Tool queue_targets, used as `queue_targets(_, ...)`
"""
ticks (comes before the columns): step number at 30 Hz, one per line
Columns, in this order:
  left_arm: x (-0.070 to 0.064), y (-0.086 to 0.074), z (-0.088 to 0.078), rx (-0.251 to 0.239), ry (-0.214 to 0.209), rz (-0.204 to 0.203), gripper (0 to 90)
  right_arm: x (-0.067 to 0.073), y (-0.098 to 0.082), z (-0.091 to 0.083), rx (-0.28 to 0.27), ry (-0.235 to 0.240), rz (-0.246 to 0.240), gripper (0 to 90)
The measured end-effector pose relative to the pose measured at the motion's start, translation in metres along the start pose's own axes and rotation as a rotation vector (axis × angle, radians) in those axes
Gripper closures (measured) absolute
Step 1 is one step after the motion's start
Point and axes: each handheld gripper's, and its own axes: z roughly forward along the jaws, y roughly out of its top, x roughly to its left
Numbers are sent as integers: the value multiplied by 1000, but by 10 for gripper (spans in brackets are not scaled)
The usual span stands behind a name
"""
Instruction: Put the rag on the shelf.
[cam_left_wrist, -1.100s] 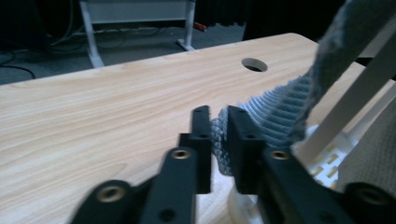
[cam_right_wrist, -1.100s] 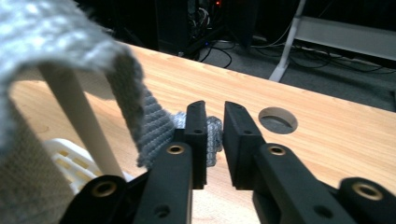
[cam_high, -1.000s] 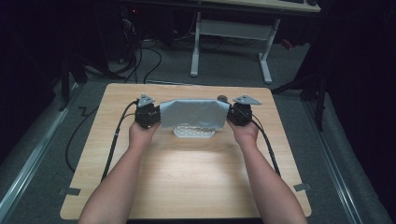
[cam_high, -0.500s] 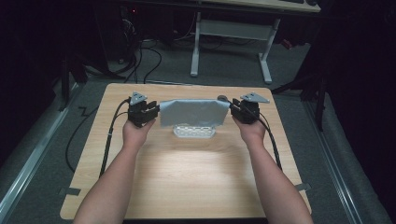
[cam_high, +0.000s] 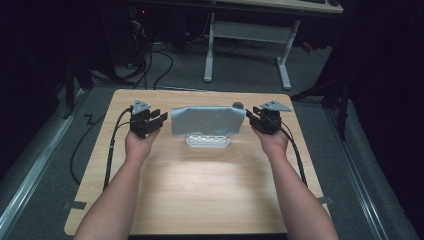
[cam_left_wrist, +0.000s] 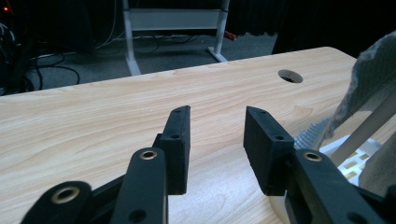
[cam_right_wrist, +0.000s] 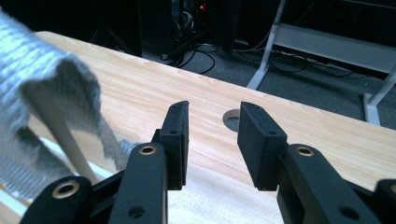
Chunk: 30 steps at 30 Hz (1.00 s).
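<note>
Watching that grey cloth (cam_high: 207, 120) draped over the white rack (cam_high: 208, 139) between your grippers — left gripper (cam_high: 156, 120) and right gripper (cam_high: 254, 117) both gape empty just beside its ends. Bump either post and it slides off.

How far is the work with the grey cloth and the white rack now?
Done, it seems: the grey cloth hangs draped over the white rack in the middle of the table. In hand: nothing. The left gripper and the right gripper stand open, one at each side of the cloth, with nothing between their jaws. Left: probably only to move the hands away.
</note>
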Motion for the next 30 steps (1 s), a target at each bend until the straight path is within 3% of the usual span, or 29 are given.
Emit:
queue_targets(10, 6, -13, -21, -5, 26, -23, 566, 0, -16, -15, 6, 0, 6, 598)
queue_targets(13, 7, -20, -28, 0, 37, -28, 552, 0, -21, -22, 18, 4, 15, 561)
queue_targets(15, 6, -24, -34, 3, 41, -30, 539, 1, -24, -27, -7, 1, 17, 546)
queue_targets(17, 6, -29, -40, -4, 40, -24, 521, 2, -26, -33, 16, 20, 19, 501)
queue_targets(23, -1, -38, -57, 5, 33, -23, 492, 10, -30, -45, 1, 30, -24, 472)
queue_targets(27, -7, -45, -67, 16, 23, -18, 463, 17, -32, -55, 29, 51, -37, 422)
queue_targets(30, -15, -55, -77, 39, 18, 1, 442, 22, -37, -65, 15, 66, -33, 402)
